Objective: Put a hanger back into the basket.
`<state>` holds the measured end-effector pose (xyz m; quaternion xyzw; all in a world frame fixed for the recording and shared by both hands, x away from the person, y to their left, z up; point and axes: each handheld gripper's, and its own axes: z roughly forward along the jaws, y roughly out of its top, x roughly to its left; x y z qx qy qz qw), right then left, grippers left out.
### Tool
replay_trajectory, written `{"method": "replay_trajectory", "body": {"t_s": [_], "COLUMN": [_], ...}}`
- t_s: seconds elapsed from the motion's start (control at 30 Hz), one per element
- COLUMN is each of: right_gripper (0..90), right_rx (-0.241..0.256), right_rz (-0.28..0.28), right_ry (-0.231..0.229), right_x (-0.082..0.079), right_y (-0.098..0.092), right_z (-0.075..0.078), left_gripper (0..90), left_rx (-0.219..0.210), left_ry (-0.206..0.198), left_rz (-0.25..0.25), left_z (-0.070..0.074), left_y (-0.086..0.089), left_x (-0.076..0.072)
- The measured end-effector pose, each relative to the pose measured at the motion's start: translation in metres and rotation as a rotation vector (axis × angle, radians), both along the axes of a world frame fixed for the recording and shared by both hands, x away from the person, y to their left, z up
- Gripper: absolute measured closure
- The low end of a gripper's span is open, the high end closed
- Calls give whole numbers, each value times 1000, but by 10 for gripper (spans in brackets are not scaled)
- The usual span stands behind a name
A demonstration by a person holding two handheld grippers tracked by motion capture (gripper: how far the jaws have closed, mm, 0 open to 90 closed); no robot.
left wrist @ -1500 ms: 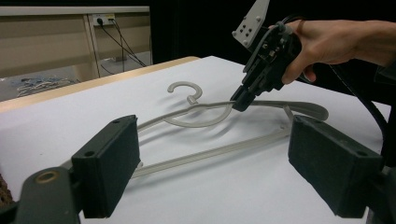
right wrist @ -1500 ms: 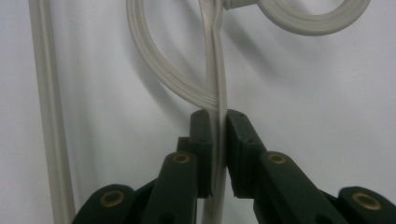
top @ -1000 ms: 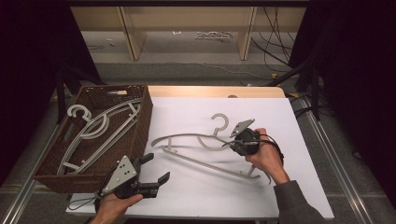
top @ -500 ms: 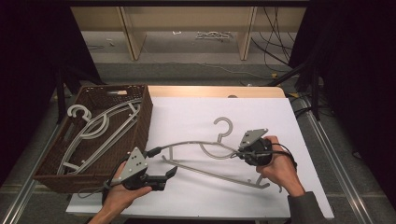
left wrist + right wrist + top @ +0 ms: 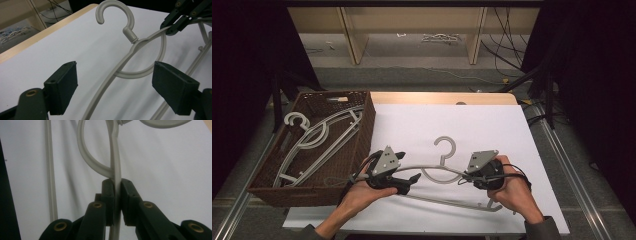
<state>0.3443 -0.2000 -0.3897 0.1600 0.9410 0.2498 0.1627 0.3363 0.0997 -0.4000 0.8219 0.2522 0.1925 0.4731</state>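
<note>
Grey hanger [image 5: 439, 170] near the desk's front edge: my right gripper [image 5: 466, 178] pinches one arm, my left gripper [image 5: 412, 181] gapes around the other, probably not touching.

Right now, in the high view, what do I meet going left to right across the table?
Basket with hangers → left gripper, open → hanger hook → right gripper, shut on the hanger arm.
</note>
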Motion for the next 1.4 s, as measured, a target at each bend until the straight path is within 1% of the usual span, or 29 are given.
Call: {"method": "replay_trajectory", "body": {"t_s": [0.07,0.1,0.2,0.23,0.27,0.37,0.4,0.47,0.53,0.57,0.6,0.63,0.67,0.73,0.77,0.83,0.9,0.93,1.03,1.07,1.13,1.17,1.2,1.23,1.27,1.3,1.33,1.37,1.4], "right_gripper": [823,823,823,823,823,823,823,824,824,824,824,824,824,825,824,824,824,824,823,822,821,812,812,785,785,770,757,723,723], "right_rx": [0,-3,3,-1,-1,1,-3,-1,2,2,2,1,1,-12,-11,2,1,-1,-2,-3,5,10,10,67,67,85,90,108,108], "right_rz": [8,18,12,21,21,25,29,28,33,39,39,41,41,36,40,43,50,51,63,52,67,66,66,43,43,29,21,-13,-13], "right_ry": [0,-1,0,-16,-16,-10,-20,-18,-18,-18,-18,-13,-23,-29,-26,-20,-28,-20,-41,-41,-35,-57,-57,-64,-64,-75,-94,-105,-105], "right_x": [-1,-2,-3,-3,-3,-4,-4,-5,-6,-7,-7,-7,-7,-7,-7,-6,-6,-8,-7,-8,-9,-8,-8,-9,-9,-8,-7,-7,-7], "right_y": [3,4,6,6,6,7,7,8,9,9,9,10,10,9,7,7,8,9,7,7,7,5,5,3,3,2,0,0,0], "right_z": [0,0,2,3,3,4,4,4,5,7,7,8,8,9,7,7,9,10,11,12,15,17,17,17,17,19,20,23,23], "left_gripper": [223,245,254,286,301,306,315,330,338,385,385,400,419,518,674,678,706,719,747,756,766,777,777,794,804,804,815,827,828], "left_rx": [30,73,83,86,86,139,152,172,216,232,255,264,252,243,263,276,319,339,391,399,403,406,409,400,400,400,397,379,379], "left_ry": [19,33,43,57,57,57,54,71,84,91,94,98,126,120,81,82,46,28,-20,-29,-41,-47,-42,-49,-49,-40,-46,-45,-45], "left_rz": [-12,-34,-39,-50,-50,-62,-66,-92,-125,-136,-140,-155,-186,-193,-195,-210,-240,-250,-282,-286,-297,-301,-310,-313,-313,-324,-328,-326,-326], "left_z": [0,0,-1,-2,-2,1,1,0,-4,-7,-10,-13,-15,-14,-9,-7,-5,-4,0,0,2,3,5,7,7,8,8,9,9], "left_y": [-5,-10,-16,-22,-22,-32,-33,-38,-42,-44,-46,-48,-50,-51,-50,-49,-50,-51,-53,-53,-53,-53,-52,-50,-50,-50,-51,-52,-52], "left_x": [5,8,11,13,13,14,15,17,20,22,24,27,31,32,32,32,32,31,27,25,24,24,24,23,23,22,21,19,19]}}
